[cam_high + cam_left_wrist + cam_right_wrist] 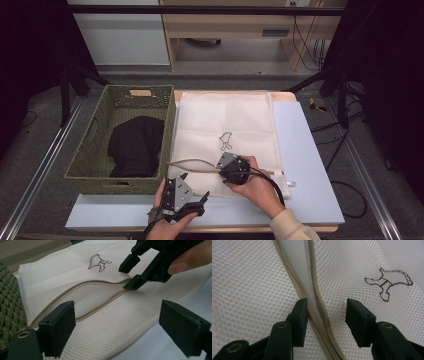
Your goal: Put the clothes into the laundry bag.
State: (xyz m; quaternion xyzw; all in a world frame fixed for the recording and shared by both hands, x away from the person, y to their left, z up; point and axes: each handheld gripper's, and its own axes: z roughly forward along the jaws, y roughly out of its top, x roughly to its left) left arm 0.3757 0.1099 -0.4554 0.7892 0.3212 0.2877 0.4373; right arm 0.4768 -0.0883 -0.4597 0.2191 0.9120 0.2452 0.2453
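Because it lies flat on the table (310,150) beside a green woven basket (95,150) holding a black garment (136,145), the white mesh laundry bag (225,120) looks light, limp and easily snagged. Its beige zipper (315,302) gapes partly open; that firmer edge seems the best hold. The right gripper (325,312) straddles the zipper, jaws apart, not pinching. The left gripper (116,327), jaws spread wide, hovers at the bag's near edge. Nothing stands in the way.

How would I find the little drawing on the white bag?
Start at the green woven basket on the table's left. Right beside it lies the white mesh bag. Near the bag's middle sits a small dark outline drawing, its only mark, just above the tan zipper.
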